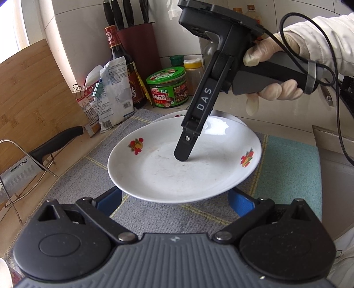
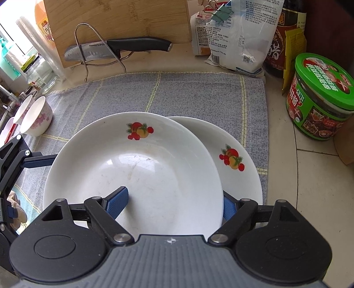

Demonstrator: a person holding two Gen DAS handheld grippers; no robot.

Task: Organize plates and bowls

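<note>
R gripper (image 2: 174, 202) is straddling top plate (image 2: 132, 168) rim, jaws apart, pads not pinching; L gripper (image 1: 174, 199) is also open, so plate is risking sliding off lower plate (image 2: 239, 168).

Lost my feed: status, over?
Right gripper open astride rim of top plate. Left gripper flanks its other edge, grip unclear. Top plate sits offset on lower plate. Nothing blocking.

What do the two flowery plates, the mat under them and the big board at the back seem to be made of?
The top plate and lower plate look like glazed ceramic or porcelain: glossy white, window glare, printed fruit motifs. Melamine can't be ruled out. The mat looks like woven cloth: grey, matte, visible weave with pale stripes. The board looks like bamboo: tan, with laminated strip grain.
</note>
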